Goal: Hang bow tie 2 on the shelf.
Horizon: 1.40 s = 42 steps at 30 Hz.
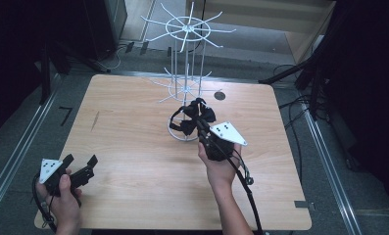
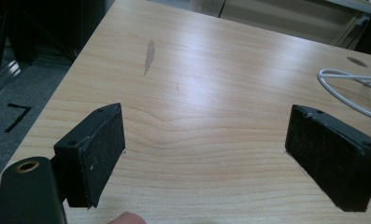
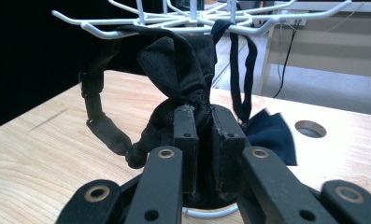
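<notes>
Right gripper (image 3: 201,116) — jaws pressed together on the knot of a black bow tie (image 3: 183,70); the tie sits just ahead of the jaws, its neck strap (image 3: 95,84) looped up over a lower-tier arm of the white wire display rack (image 3: 183,16); a second, darker bow tie (image 3: 272,135) hangs just beside it. The strap's long axis runs upward from knot to hook, so any coming move turns on that line. Left gripper (image 1: 79,169) — jaws spread, holding nothing, resting over the wooden table (image 2: 197,93), well apart from the rack; the right hand (image 1: 220,169) is far nearer.

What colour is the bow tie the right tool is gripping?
Black; the bow tie shows best in the right gripper view, pinched in the right tool.
</notes>
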Available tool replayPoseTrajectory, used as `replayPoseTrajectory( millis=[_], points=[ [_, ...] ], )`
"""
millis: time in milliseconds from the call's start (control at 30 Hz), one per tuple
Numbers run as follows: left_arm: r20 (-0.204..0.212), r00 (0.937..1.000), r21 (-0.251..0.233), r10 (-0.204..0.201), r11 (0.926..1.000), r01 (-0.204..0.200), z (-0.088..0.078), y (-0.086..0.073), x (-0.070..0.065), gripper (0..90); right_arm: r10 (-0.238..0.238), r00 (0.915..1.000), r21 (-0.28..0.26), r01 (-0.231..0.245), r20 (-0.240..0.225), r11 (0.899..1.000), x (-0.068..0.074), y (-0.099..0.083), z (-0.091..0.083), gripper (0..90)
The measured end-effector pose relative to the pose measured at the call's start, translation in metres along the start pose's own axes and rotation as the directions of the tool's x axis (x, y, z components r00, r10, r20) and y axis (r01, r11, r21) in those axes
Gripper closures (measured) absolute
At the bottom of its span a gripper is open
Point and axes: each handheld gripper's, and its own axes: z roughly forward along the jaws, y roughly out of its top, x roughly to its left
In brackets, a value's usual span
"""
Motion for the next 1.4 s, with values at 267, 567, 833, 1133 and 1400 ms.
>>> replayPoseTrajectory(
  millis=[267,567,833,1133,1400],
  points=[
    [0.002,1.0000,-0.001,0.002,1.0000,-0.002,0.000,0.000,0.000,13.1,0.013,0.9999,0.027,-0.013,0.011,1.000,-0.001,-0.005,0.010,83.3],
    [0.002,1.0000,0.000,0.002,1.0000,-0.002,0.000,0.000,0.000,13.1,0.010,0.9999,0.065,-0.011,0.013,0.998,0.002,-0.011,0.027,83.2],
    [0.002,1.0000,0.000,0.002,1.0000,-0.002,0.000,0.000,0.000,13.1,0.017,0.9996,0.100,-0.019,0.022,0.995,0.000,-0.018,0.037,83.2],
    [0.003,1.0000,0.000,0.000,1.0000,0.000,0.000,0.000,0.000,13.1,0.018,0.9998,0.107,-0.018,-0.001,0.994,-0.001,-0.023,0.038,82.2],
    [0.003,1.0000,0.000,-0.003,1.0000,0.003,0.000,0.000,0.000,13.1,0.020,0.9987,0.083,-0.016,-0.047,0.996,-0.009,-0.027,0.027,63.9]
  ],
)
